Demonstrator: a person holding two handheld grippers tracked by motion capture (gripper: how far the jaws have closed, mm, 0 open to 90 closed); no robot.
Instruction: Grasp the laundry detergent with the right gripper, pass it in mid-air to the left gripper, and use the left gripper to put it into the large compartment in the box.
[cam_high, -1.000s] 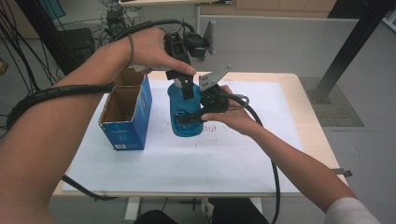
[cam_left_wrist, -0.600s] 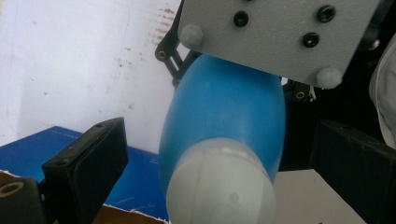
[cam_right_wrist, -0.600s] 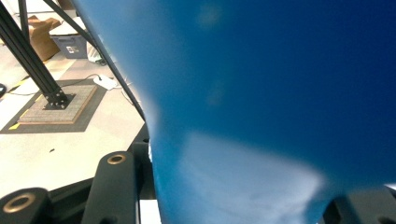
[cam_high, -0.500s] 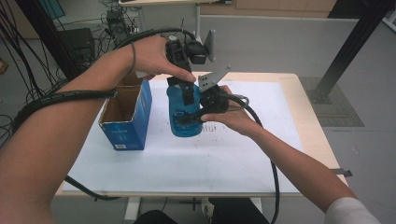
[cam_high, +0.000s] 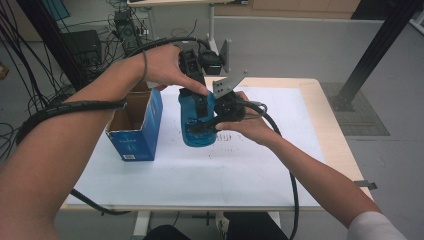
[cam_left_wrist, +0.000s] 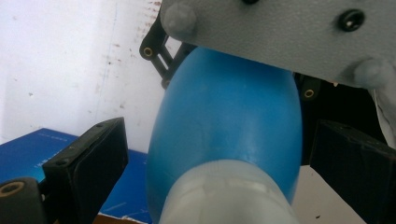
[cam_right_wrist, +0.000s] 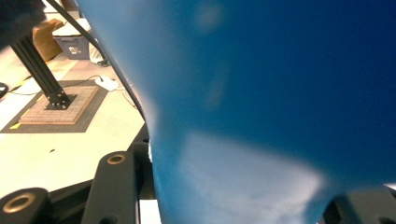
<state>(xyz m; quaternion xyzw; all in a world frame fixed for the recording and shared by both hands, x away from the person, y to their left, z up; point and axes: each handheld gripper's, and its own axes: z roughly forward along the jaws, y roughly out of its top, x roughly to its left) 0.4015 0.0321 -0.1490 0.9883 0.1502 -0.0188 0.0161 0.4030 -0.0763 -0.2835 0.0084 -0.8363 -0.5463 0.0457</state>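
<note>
A blue bottle stands upright on the white table top. My right gripper comes in from the right and is shut on the bottle's body, which bulges between its jaws. My left gripper hangs over the top of the bottle, pointing down. In the left gripper view its two black jaws stand apart on either side of the bottle and its pale cap, with a gap at each side. The right gripper's grey plate sits just beyond the bottle.
An open blue cardboard box stands just left of the bottle, near the table's left edge. Cables trail from both grippers across the table and off its front. A black post stands on the floor at the back right.
The left hand has shifted only slightly above the bottle. The right gripper and the bottle have stayed in place.
</note>
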